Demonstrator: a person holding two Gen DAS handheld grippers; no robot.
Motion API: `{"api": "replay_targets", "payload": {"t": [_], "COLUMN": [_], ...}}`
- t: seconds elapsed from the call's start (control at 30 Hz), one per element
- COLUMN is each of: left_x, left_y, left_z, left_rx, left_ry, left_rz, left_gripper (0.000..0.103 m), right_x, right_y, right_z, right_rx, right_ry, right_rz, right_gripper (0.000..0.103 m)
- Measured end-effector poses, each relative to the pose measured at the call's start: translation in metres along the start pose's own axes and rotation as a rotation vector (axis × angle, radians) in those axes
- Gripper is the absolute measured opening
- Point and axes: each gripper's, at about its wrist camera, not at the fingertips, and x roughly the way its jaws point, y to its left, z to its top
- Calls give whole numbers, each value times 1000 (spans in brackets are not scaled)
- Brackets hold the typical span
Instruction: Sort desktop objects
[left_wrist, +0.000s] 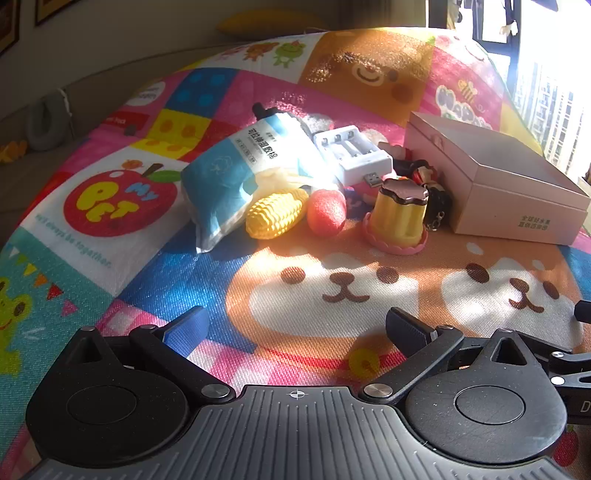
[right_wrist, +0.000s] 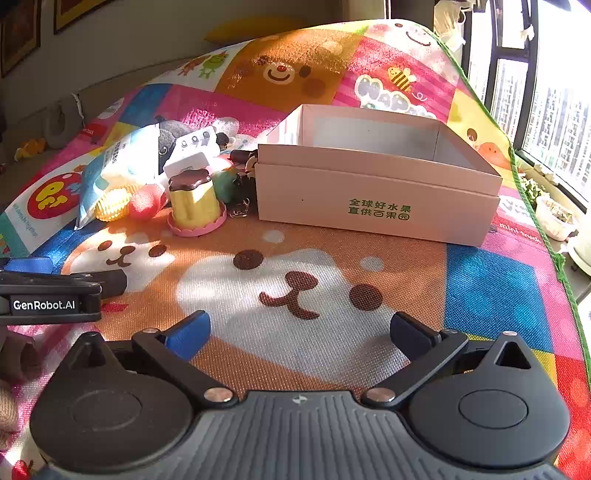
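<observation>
We hold both tongs, left (left_wrist: 295, 325) and right (right_wrist: 299, 332), spread wide and empty above the patterned tabletop (right_wrist: 295, 350); toys cluster beside the pink box (right_wrist: 376, 192).

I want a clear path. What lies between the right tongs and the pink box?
Only bare patterned mat lies between the open right tongs and the pink box, as the right wrist view shows.

A home living room is showing here: a cartoon-animal play mat (left_wrist: 110, 229) is covering the surface, framed pictures (right_wrist: 22, 33) are hanging, sunlight is entering a window (right_wrist: 546, 122)
</observation>
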Motion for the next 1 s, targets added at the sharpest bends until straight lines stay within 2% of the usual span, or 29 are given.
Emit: {"api": "replay_targets", "payload": {"t": [1.0], "left_x": [-2], "left_y": [1], "left_z": [2], "left_rx": [-3], "left_ry": [-1], "left_rz": [-3], "left_gripper": [103], "right_x": [-1], "right_y": [0], "right_z": [1], "right_rx": [5], "right_ry": [-6], "right_rz": [-5], "right_gripper": [103]}}
